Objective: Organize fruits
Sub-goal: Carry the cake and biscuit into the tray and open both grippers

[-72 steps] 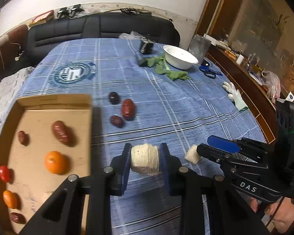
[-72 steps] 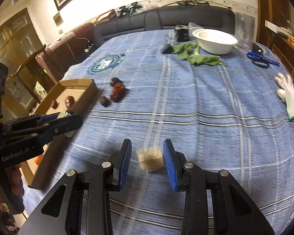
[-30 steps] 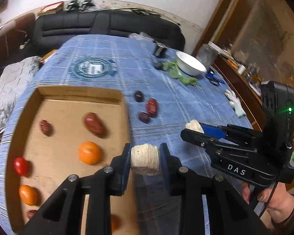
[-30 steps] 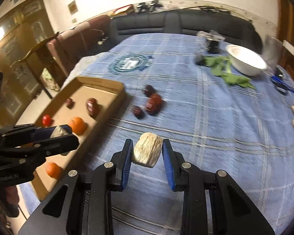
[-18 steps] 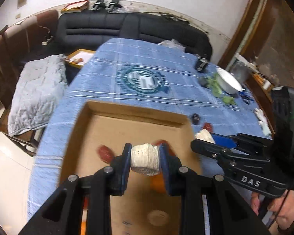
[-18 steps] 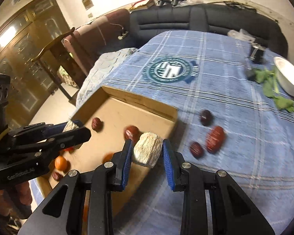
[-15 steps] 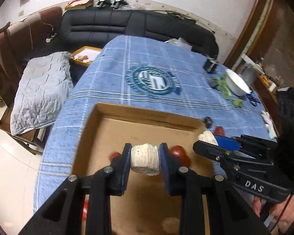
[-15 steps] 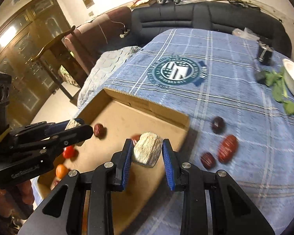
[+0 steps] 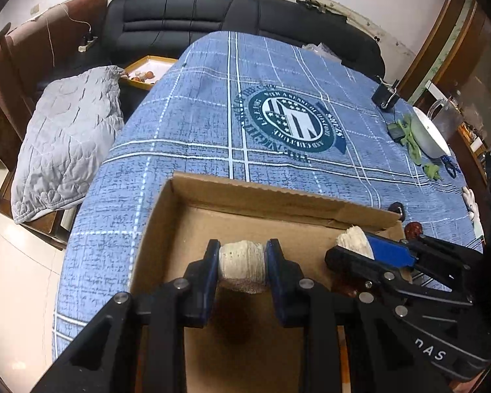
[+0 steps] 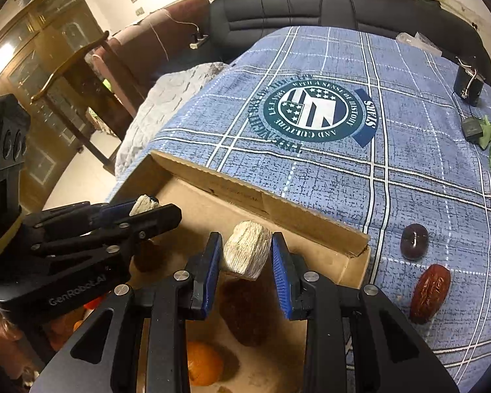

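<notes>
Fruit sits partly in my cardboard box (image 10: pixel 265 203) and partly out on the blue checked tablecloth (image 10: pixel 409 170). Inside the box I see an orange (image 10: pixel 201 368) near my right tongs and a dark brown fruit (image 10: pixel 245 308) lying just under them. Outside the box, beyond its right-hand corner, a dark round fruit (image 10: pixel 414 240) and a wrinkled red date (image 10: pixel 430 293) lie near each other on the cloth.

My right gripper (image 10: pixel 247 257) is clamped narrow on a pale, rough, fibrous lump (image 10: pixel 245 252), held above the box floor. My left gripper (image 9: pixel 242 268) pinches a second pale lump (image 9: pixel 242 267) the same way, also over the box, with a dark shadow on the cardboard below it. Each gripper shows in the other's view, side by side over the box.

Farther off on the cloth are a round printed emblem (image 9: pixel 293 121), a white bowl (image 9: pixel 430 134) with green leaves (image 9: pixel 412 144) beside it, and a black sofa (image 9: pixel 212 16) behind the table.
</notes>
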A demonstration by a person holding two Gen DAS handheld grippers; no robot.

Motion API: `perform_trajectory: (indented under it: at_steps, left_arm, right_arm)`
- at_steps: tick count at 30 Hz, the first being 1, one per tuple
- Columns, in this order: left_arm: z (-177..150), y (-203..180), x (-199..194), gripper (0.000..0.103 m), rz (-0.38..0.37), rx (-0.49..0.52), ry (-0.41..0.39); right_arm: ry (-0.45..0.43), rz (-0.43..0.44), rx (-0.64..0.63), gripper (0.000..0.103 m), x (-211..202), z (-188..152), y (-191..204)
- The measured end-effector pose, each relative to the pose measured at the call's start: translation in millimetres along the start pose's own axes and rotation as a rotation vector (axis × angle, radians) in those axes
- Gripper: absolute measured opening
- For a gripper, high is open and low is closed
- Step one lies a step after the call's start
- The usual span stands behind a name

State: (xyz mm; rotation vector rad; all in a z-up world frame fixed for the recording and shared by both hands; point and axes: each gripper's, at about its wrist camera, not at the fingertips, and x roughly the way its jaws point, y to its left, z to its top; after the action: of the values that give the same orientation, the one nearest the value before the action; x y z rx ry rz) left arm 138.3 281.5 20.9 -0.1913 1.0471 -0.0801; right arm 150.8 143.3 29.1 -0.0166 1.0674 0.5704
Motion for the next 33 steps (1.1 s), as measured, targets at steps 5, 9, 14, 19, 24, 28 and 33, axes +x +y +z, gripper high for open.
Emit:
perform_trajectory:
  at_steps: [5,9,14,19,24,28,33]
  left_arm:
    - [3.2,0.2,8.1,0.031,0.013,0.024,0.010]
    - [4.9,-5.0,11.1,0.031,0.043,0.063,0.002]
    - [3.9,-6.3,10.8,0.032,0.073,0.097,-0.002]
    - [-2.0,-5.1,4.4,0.050,0.134,0.105,-0.020]
    - [-8.8,-1.8,-6.7,0.053,0.143,0.083,-0.030]
    - [-17.0,-6.7,-18.8,0.063,0.168,0.085,-0.053]
    - [-29.7,-16.5,-37.2,0.068,0.186,0.089,-0.083]
  right_arm:
    - [0.013,-0.009,0.013,0.029,5.8,-0.2,-0.7]
    - [0.010,-0.036,-0.016,0.030,8.0,-0.8,4.0]
    - [0.012,-0.072,-0.027,0.030,9.3,-3.1,-0.1]
    - [0.003,-0.066,0.001,0.031,-1.0,-5.3,-7.9]
    - [-0.015,-0.058,0.021,0.032,-17.6,-10.6,-13.3]
    - [-0.030,-0.043,0.028,0.035,-32.5,-18.6,-14.1]
    - [-0.044,-0.009,0.009,0.036,-55.1,-33.2,-9.5]
